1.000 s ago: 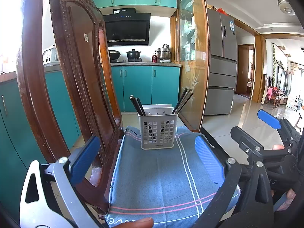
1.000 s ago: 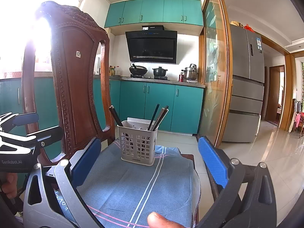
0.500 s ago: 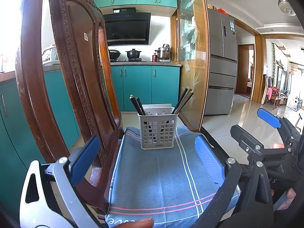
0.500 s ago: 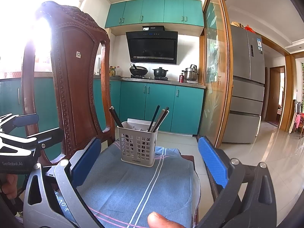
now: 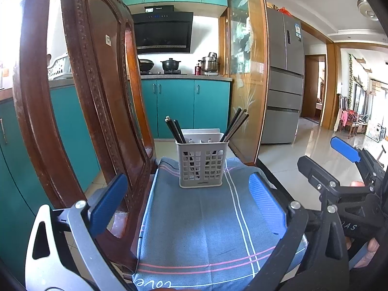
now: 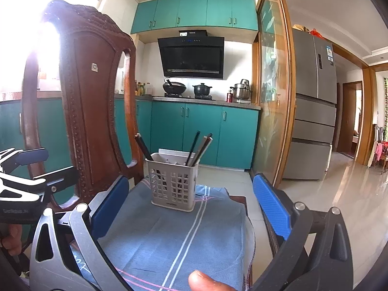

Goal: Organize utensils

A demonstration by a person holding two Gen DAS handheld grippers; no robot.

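A grey slotted utensil holder [image 5: 200,165] [image 6: 172,181] stands on a blue cloth [image 5: 206,223] [image 6: 174,237] spread over a chair seat. Dark chopsticks [image 5: 175,131] [image 6: 143,146] lean out at its left, and more chopsticks [image 5: 236,125] [image 6: 202,146] lean out at its right. My left gripper [image 5: 186,201] hangs open above the near part of the cloth, short of the holder, nothing between its blue pads. My right gripper [image 6: 191,206] is likewise open and empty, just in front of the holder. Each gripper shows at the edge of the other's view.
The carved wooden chair back [image 5: 92,101] [image 6: 92,101] rises close on the left. Teal kitchen cabinets [image 5: 184,104] with pots on the counter stand behind. A glass partition [image 5: 245,77] and a steel fridge [image 5: 286,84] are to the right, with tiled floor [image 6: 339,194] beyond.
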